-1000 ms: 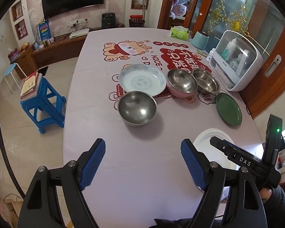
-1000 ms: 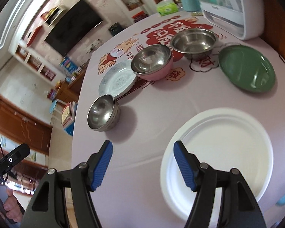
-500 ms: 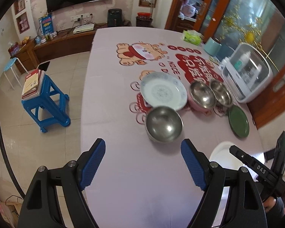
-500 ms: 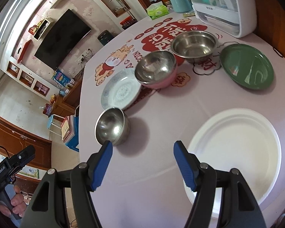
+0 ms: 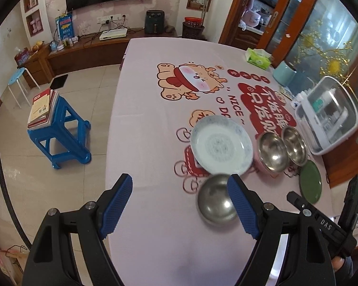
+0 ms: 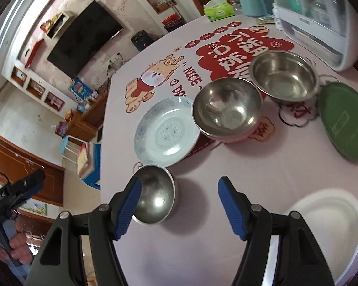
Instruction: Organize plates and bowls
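Both pairs of jaws stand apart and empty: the left gripper (image 5: pixel 180 206) and right gripper (image 6: pixel 179 208) hover above the tablecloth (image 5: pixel 155 109), likely choosing a first pick. Nearest lies a small steel bowl (image 6: pixel 155 196). Beyond it sit two more bowls (image 6: pixel 226 108), making three, and three plates (image 6: pixel 167 131), unstacked, spread singly for sorting.
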`<control>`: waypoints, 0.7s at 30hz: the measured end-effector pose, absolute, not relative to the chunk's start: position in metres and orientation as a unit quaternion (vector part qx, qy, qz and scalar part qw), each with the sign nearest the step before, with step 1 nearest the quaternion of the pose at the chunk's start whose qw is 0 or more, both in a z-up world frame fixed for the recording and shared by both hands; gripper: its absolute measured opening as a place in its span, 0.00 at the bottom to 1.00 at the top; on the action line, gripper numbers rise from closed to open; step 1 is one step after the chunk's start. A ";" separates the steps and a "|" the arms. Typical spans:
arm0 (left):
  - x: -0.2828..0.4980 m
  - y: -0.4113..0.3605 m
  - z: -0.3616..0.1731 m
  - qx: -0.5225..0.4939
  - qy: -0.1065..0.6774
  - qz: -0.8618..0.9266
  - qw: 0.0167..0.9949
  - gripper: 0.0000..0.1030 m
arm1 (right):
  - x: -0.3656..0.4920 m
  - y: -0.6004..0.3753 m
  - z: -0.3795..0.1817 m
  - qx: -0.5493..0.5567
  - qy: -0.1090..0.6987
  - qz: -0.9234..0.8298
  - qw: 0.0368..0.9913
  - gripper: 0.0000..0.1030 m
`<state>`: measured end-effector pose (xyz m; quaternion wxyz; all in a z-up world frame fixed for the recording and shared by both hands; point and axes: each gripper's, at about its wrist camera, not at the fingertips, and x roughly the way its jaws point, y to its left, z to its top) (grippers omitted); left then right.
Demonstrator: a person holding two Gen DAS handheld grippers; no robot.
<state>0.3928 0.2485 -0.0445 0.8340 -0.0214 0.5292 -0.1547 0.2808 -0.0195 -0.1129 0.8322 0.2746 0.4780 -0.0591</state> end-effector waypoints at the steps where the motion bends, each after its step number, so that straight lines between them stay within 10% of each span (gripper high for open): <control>1: 0.401 0.246 -0.049 -0.022 0.532 -0.152 0.832 0.78 | 0.287 -0.019 -0.116 0.267 0.483 -0.057 0.832 0.65; 21: 0.489 0.174 -0.185 -0.042 0.563 -0.191 0.803 0.78 | 0.356 -0.019 -0.203 0.238 0.498 0.012 0.834 0.65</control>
